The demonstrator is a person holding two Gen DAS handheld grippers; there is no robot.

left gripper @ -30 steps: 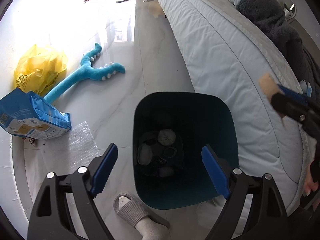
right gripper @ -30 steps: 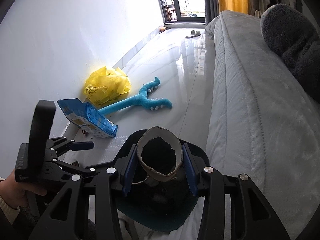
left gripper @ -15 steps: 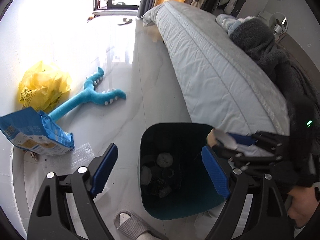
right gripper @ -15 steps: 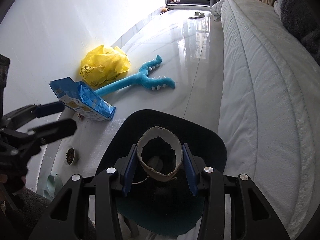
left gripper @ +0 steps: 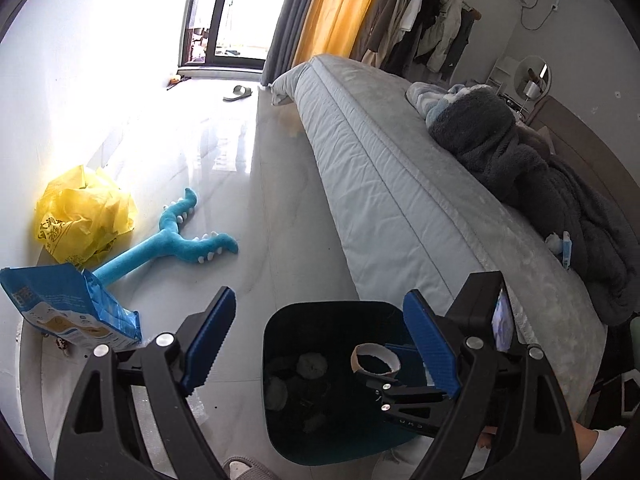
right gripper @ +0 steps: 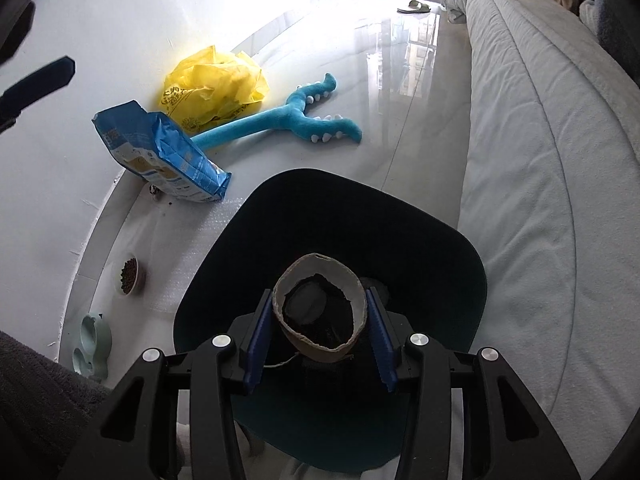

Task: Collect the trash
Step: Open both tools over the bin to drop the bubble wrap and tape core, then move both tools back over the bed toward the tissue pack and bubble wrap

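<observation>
A dark teal trash bin (left gripper: 280, 332) (right gripper: 400, 224) stands on the floor beside the bed, with several crumpled items at its bottom. My right gripper (right gripper: 319, 330) is shut on a brown cardboard tube (right gripper: 320, 346) and holds it over the bin's opening; the tube also shows in the left wrist view (left gripper: 375, 364). My left gripper (left gripper: 316, 340) is open and empty, above the bin's near side.
A yellow plastic bag (left gripper: 82, 216), a blue plush toy (left gripper: 172, 244) and a blue pet-food bag (left gripper: 68, 304) lie by the wall. A bowl of kibble (right gripper: 130, 276) and a green dish (right gripper: 92, 344) sit nearby. The bed (left gripper: 400, 200) runs along the right.
My right gripper with the tube has moved in over the bin and lowered toward its opening. My left gripper has lifted and tilted up, showing more of the room.
</observation>
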